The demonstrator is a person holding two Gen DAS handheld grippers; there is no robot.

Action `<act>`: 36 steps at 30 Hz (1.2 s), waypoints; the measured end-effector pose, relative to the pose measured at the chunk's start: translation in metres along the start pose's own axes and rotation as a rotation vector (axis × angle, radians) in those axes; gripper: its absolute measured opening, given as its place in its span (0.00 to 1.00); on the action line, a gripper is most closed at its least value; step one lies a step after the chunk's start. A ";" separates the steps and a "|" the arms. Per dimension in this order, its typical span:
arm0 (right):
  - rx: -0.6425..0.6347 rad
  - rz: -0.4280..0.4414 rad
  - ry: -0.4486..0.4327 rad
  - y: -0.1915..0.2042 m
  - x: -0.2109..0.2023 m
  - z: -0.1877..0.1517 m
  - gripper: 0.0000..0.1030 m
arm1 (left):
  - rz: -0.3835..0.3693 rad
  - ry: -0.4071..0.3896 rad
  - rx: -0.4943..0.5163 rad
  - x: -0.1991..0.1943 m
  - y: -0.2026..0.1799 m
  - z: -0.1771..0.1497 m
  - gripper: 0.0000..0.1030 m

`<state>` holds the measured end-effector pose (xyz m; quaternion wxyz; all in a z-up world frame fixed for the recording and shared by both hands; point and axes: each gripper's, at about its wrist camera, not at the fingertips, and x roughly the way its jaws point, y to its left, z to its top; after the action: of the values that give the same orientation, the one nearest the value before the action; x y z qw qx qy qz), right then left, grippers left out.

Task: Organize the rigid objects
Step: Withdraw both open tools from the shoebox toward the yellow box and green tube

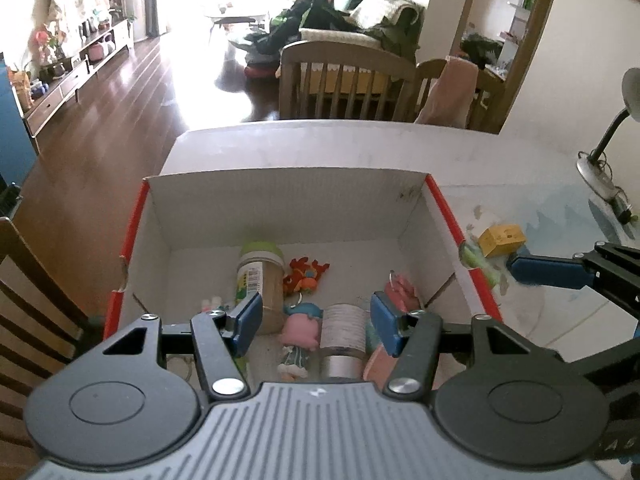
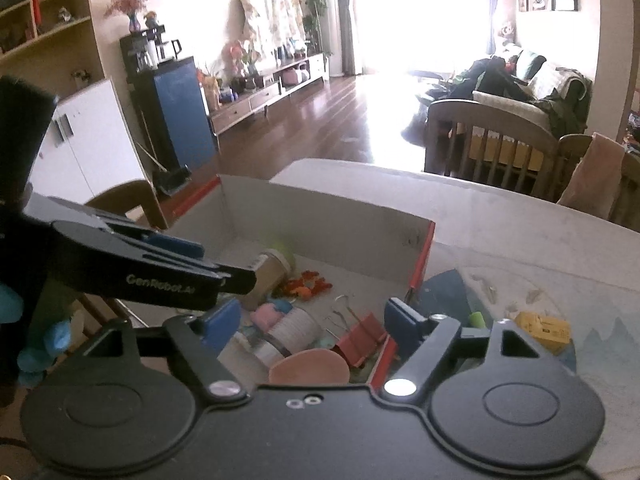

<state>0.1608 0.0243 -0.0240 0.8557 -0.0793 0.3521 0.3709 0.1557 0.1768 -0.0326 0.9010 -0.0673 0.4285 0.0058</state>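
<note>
A white cardboard box (image 1: 288, 204) with red rims stands on the table. Inside lie a green-lidded jar (image 1: 258, 276), an orange toy (image 1: 304, 276), a pink-haired doll (image 1: 300, 332), a pale roll (image 1: 344, 328) and a red binder clip (image 2: 360, 344). My left gripper (image 1: 316, 320) hangs above the box's near end, open, its blue pads touching nothing. My right gripper (image 2: 312, 324) is open over the box's near right corner, nothing between its pads. A small yellow box (image 1: 502, 240) and a green piece (image 2: 476, 318) sit on the table right of the box.
A desk lamp (image 1: 600, 160) stands at the table's right edge. Wooden chairs (image 1: 344, 80) stand beyond the far edge, and another chair (image 1: 36, 300) is close on the left. A pink round object (image 2: 308, 368) lies at the box's near end.
</note>
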 end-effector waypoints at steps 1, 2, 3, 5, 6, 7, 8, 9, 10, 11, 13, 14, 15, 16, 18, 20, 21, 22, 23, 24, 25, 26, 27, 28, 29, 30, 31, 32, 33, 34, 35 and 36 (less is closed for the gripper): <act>0.004 0.005 -0.008 0.000 -0.004 0.000 0.80 | -0.002 -0.006 -0.006 -0.004 0.000 -0.001 0.62; 0.008 0.009 -0.016 -0.001 -0.007 0.000 0.81 | -0.006 -0.016 -0.010 -0.009 -0.001 -0.001 0.62; 0.012 0.014 -0.027 -0.002 -0.011 0.000 0.82 | -0.009 -0.026 -0.011 -0.013 0.000 -0.002 0.62; 0.015 0.021 -0.045 -0.003 -0.018 0.001 0.84 | -0.006 -0.042 -0.007 -0.021 -0.003 -0.002 0.63; 0.015 0.023 -0.053 -0.003 -0.021 0.001 0.84 | -0.004 -0.052 -0.010 -0.026 -0.004 -0.002 0.62; 0.016 0.029 -0.063 -0.004 -0.025 0.001 0.86 | -0.008 -0.059 -0.013 -0.029 -0.005 -0.003 0.63; 0.018 0.035 -0.071 -0.005 -0.029 0.001 0.87 | -0.011 -0.066 -0.016 -0.032 -0.006 -0.003 0.63; 0.021 0.040 -0.081 -0.007 -0.032 0.001 0.88 | -0.013 -0.073 -0.019 -0.036 -0.008 -0.003 0.63; 0.024 0.043 -0.090 -0.008 -0.036 0.001 0.88 | -0.016 -0.079 -0.022 -0.039 -0.010 -0.003 0.63; 0.029 0.049 -0.098 -0.010 -0.039 0.001 0.89 | -0.020 -0.084 -0.023 -0.042 -0.011 -0.003 0.63; 0.039 0.060 -0.113 -0.015 -0.046 0.000 0.91 | -0.024 -0.095 -0.025 -0.047 -0.016 -0.004 0.63; 0.044 0.066 -0.119 -0.017 -0.048 -0.001 0.91 | -0.024 -0.099 -0.026 -0.049 -0.018 -0.004 0.65; 0.047 0.071 -0.127 -0.020 -0.052 -0.001 0.93 | -0.024 -0.102 -0.028 -0.051 -0.020 -0.004 0.69; 0.049 0.071 -0.134 -0.022 -0.055 -0.002 0.94 | -0.022 -0.107 -0.029 -0.053 -0.022 -0.004 0.74; 0.052 0.073 -0.149 -0.025 -0.061 -0.005 0.95 | -0.023 -0.124 -0.030 -0.056 -0.028 -0.004 0.76; 0.055 0.074 -0.162 -0.031 -0.067 -0.005 0.96 | -0.019 -0.130 -0.031 -0.058 -0.033 -0.003 0.76; 0.055 0.073 -0.172 -0.035 -0.071 -0.006 0.96 | -0.016 -0.138 -0.033 -0.059 -0.036 -0.003 0.76; 0.051 0.073 -0.181 -0.037 -0.074 -0.006 0.97 | -0.016 -0.142 -0.035 -0.060 -0.039 -0.003 0.76; 0.046 0.070 -0.188 -0.039 -0.077 -0.007 0.98 | -0.018 -0.144 -0.036 -0.061 -0.042 -0.002 0.76; 0.041 0.068 -0.196 -0.042 -0.081 -0.007 0.98 | -0.018 -0.147 -0.037 -0.061 -0.046 -0.002 0.77; 0.036 0.068 -0.201 -0.046 -0.084 -0.008 0.99 | -0.018 -0.152 -0.037 -0.062 -0.048 -0.002 0.79; 0.033 0.068 -0.205 -0.049 -0.085 -0.010 0.99 | -0.018 -0.157 -0.034 -0.063 -0.052 -0.002 0.80; 0.030 0.062 -0.209 -0.053 -0.088 -0.011 0.99 | -0.019 -0.160 -0.032 -0.063 -0.056 -0.002 0.80; 0.029 0.054 -0.211 -0.057 -0.090 -0.013 0.99 | -0.022 -0.161 -0.032 -0.063 -0.060 -0.002 0.80; 0.027 0.048 -0.213 -0.062 -0.091 -0.015 0.99 | -0.026 -0.160 -0.032 -0.063 -0.064 -0.002 0.80; 0.028 0.044 -0.212 -0.066 -0.093 -0.017 0.99 | -0.030 -0.158 -0.033 -0.062 -0.068 -0.002 0.81; 0.031 0.037 -0.209 -0.072 -0.093 -0.018 0.99 | -0.030 -0.156 -0.032 -0.060 -0.073 -0.002 0.84; 0.035 0.032 -0.207 -0.076 -0.093 -0.020 0.99 | -0.028 -0.155 -0.030 -0.059 -0.077 -0.002 0.85; 0.039 0.025 -0.202 -0.082 -0.093 -0.021 0.99 | -0.025 -0.154 -0.024 -0.057 -0.083 -0.002 0.85; 0.044 0.017 -0.198 -0.090 -0.093 -0.023 0.99 | -0.022 -0.153 -0.018 -0.054 -0.088 -0.002 0.85; 0.050 0.009 -0.194 -0.095 -0.091 -0.024 0.99 | -0.018 -0.150 -0.012 -0.051 -0.094 -0.002 0.85; 0.057 0.002 -0.190 -0.101 -0.090 -0.026 0.99 | -0.016 -0.149 -0.007 -0.049 -0.099 -0.002 0.86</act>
<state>0.1738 -0.1104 0.0041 0.8867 -0.0190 0.2800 0.3675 0.1303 0.0807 0.0153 0.9301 -0.0733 0.3598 0.0053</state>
